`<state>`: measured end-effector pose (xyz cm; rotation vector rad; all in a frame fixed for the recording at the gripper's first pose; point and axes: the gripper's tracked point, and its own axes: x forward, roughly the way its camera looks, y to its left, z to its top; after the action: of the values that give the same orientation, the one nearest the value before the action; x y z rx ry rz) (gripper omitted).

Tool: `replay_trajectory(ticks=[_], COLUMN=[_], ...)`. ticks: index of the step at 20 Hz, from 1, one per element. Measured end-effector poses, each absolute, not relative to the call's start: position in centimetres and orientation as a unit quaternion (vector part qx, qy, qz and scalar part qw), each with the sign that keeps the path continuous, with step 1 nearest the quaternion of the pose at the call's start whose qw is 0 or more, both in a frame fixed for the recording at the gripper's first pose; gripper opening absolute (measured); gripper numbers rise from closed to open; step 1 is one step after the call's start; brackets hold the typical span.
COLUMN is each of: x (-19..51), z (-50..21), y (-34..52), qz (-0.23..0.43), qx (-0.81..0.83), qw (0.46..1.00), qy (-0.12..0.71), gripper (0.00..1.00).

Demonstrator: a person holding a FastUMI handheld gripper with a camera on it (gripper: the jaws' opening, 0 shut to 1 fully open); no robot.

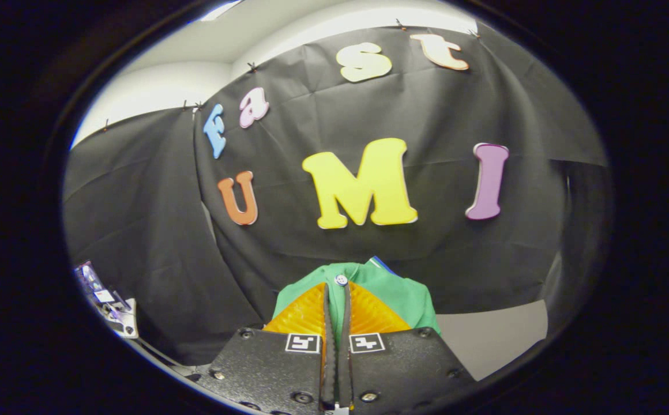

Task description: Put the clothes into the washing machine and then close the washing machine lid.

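**Garment held high, washer out of sight**

Fingers of the gripper pinch the green garment near its white button, cloth bunched just beyond them. A thin pinch could slip, dropping it short of the machine.
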<state>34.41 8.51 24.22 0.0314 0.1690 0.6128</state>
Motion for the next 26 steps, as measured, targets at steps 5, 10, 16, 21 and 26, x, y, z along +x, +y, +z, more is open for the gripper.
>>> replay_trajectory(ticks=[5, 10, 16, 21, 26], x=[34.4, 36.1, 38.3, 39.5, 40.5], z=[22.9, 19.4, 12.8, 7.6, 1.7], y=[14.1, 17.9, 21.6, 22.7, 23.2], qz=[0.335, 0.342, 0.322, 0.302, 0.281], qx=[0.014, 0.027, 0.021, 0.032, 0.030], qw=[0.938, 0.933, 0.935, 0.935, 0.932], qy=[0.088, 0.108, 0.145, 0.184, 0.226], gripper=[0.06, 0.06, 0.06, 0.06, 0.06])
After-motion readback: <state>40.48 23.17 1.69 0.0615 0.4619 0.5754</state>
